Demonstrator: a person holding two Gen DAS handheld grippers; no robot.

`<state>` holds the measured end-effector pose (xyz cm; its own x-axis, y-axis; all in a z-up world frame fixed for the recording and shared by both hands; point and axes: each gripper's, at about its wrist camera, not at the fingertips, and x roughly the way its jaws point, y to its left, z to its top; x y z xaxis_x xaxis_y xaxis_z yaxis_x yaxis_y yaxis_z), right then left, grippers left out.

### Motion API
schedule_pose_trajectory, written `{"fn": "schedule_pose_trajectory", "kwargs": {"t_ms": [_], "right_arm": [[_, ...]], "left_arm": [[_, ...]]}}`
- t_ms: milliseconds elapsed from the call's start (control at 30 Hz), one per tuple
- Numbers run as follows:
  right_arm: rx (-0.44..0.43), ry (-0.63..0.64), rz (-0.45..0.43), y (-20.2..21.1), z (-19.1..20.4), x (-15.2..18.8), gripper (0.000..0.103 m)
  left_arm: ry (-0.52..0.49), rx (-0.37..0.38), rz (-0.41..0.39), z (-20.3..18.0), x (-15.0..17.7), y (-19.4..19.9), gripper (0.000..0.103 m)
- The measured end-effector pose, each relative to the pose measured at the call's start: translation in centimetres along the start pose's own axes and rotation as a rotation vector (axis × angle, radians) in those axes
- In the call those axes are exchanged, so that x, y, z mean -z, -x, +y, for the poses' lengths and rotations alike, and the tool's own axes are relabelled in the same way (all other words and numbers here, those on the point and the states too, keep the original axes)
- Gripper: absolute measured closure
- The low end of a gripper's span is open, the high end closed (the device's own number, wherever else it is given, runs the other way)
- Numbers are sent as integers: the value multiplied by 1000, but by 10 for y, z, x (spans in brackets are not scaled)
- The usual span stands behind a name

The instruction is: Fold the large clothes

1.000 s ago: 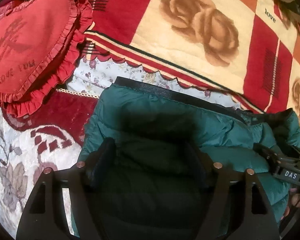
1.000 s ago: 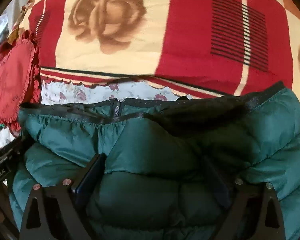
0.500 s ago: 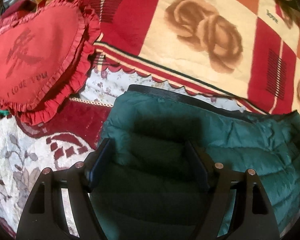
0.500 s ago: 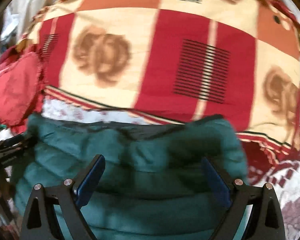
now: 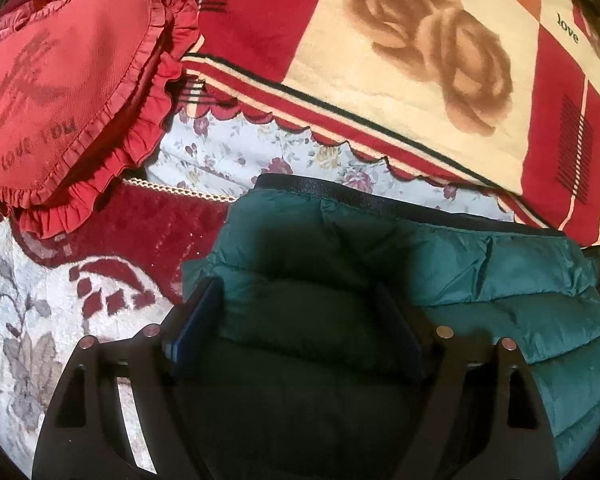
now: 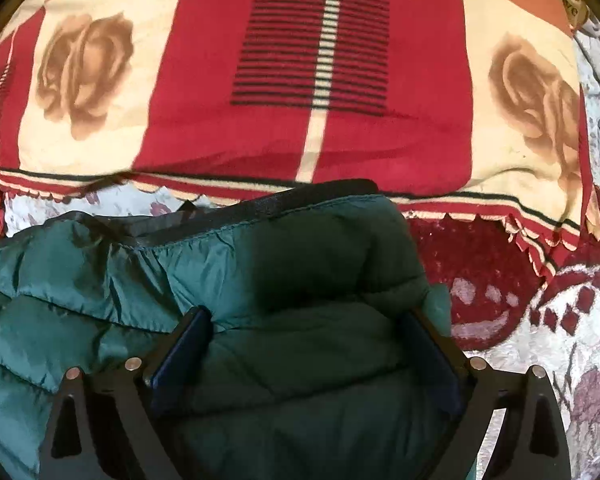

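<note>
Green quilted nylon: a puffer jacket (image 5: 440, 280) is seen filling the lower centre and right of the left wrist view, and the lower left and centre of the right wrist view (image 6: 228, 276).
Jacket position: it is laid on the bed cover, with its black-trimmed edge turned toward the top of both frames.
Left gripper (image 5: 298, 316): both fingers are spread wide, with a padded bulge of jacket sitting between them; nothing is pinched.
Right gripper (image 6: 306, 340): it is likewise spread apart over the jacket near its right-hand corner, nothing clamped.
Contact: whether the blue pads (image 6: 180, 356) press the fabric cannot be told.
Blanket (image 6: 340, 128): red and cream squares with brown roses are shown across the top of both views, its scalloped edge just beyond the jacket.
Cushion (image 5: 60, 88): a red heart with frills is parked in the upper left of the left wrist view, well apart from the jacket.
Bed cover (image 5: 28, 320): a pale floral pattern with dark red patches is seen at lower left.
</note>
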<state>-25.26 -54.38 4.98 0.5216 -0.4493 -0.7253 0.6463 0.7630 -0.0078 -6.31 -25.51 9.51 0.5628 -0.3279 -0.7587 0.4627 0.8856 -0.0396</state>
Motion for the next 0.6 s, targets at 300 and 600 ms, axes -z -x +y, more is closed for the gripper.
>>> {"fn": "schedule_pose_trajectory", "kwargs": {"t_ms": [300,600], "right_arm": [[-82,-22,-88,76,-9,16,7],[-190,-19,-27,125,-11,76,7]], "left_arm": [[-22,-9,4,3,4,23,22],[60,112,11,35,40,82,22]]}}
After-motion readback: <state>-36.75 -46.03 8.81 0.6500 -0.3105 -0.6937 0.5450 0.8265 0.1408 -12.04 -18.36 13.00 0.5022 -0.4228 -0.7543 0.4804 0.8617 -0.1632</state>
